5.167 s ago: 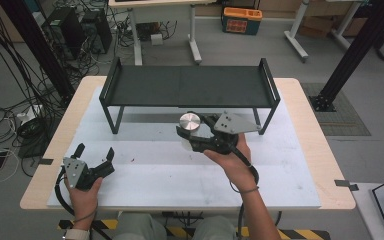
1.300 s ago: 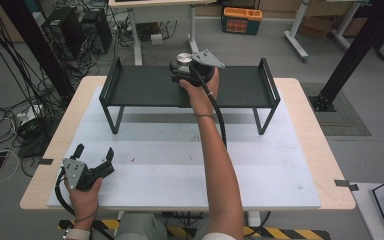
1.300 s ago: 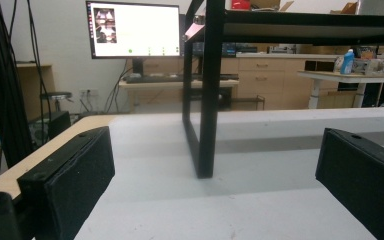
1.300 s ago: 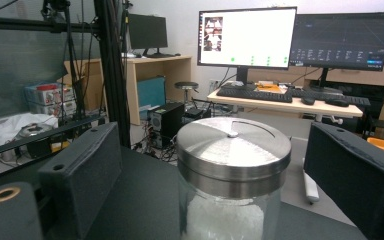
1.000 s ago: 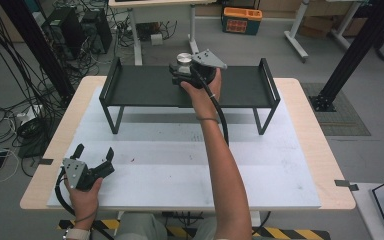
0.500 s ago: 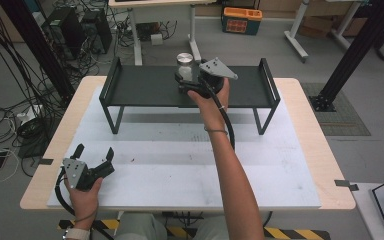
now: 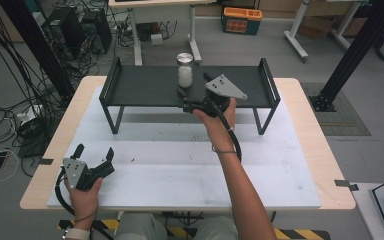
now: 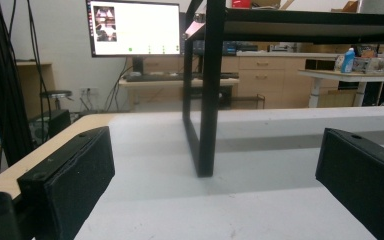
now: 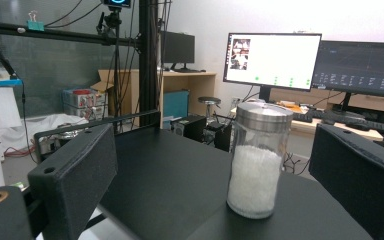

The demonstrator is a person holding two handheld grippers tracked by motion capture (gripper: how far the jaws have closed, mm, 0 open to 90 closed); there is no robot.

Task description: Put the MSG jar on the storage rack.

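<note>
The light is bright and even, and it comes from above. The white worktop (image 7: 180, 165) shines pale with soft shadows. A grey shadow lies under the black shelf (image 7: 145, 87). In the left gripper view the near black pads (image 8: 67, 182) look soft and blurry, and the bright monitor (image 8: 135, 27) glows white. In the right gripper view the glass jar (image 9: 257, 160) is sharp, with small glints on its metal lid. The far room looks a little hazy.

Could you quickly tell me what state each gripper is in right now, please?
Left gripper: open, holding nothing, low over the table.
Right gripper: open, empty, jaws apart of the jar on the shelf.
</note>
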